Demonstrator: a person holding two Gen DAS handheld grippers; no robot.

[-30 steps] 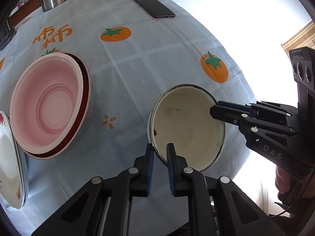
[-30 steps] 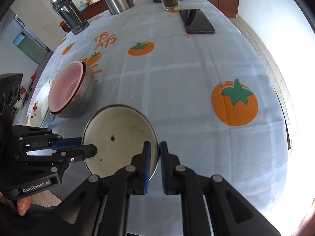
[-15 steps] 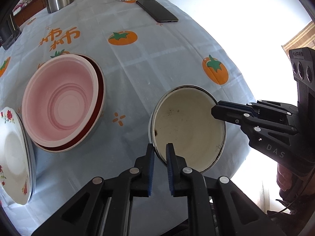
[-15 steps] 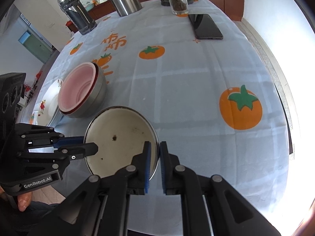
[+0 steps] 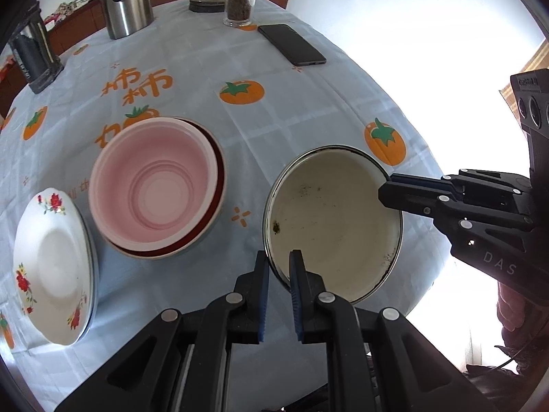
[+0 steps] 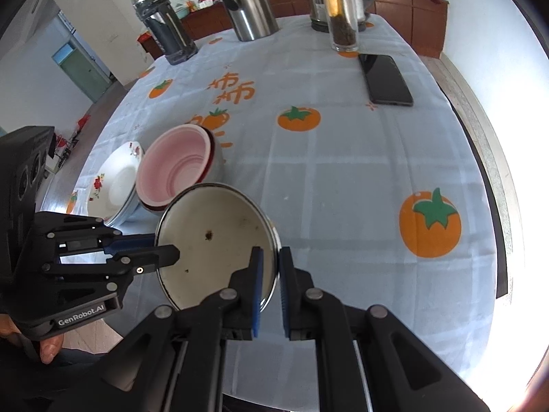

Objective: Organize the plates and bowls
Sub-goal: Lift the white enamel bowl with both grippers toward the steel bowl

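Both grippers, left (image 5: 278, 266) and right (image 6: 269, 262), pinch the cream bowl's (image 5: 333, 219) rim at opposite sides, above the table's (image 5: 291, 120) edge, at three o'clock from the pink bowl (image 5: 154, 189).

Enamel bowl (image 5: 334, 223) set right of nested bowls (image 5: 154, 192), stacked plates (image 5: 51, 267) left of those, phone (image 5: 291, 49) and kettle (image 5: 125, 3) placed behind on table (image 5: 308, 103)

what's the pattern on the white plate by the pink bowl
Red flowers with green leaves around the white plate rim, clearest in the left wrist view.

cream enamel bowl (image 5: 334, 226), pink bowl (image 5: 154, 189), floral plate (image 5: 51, 267)
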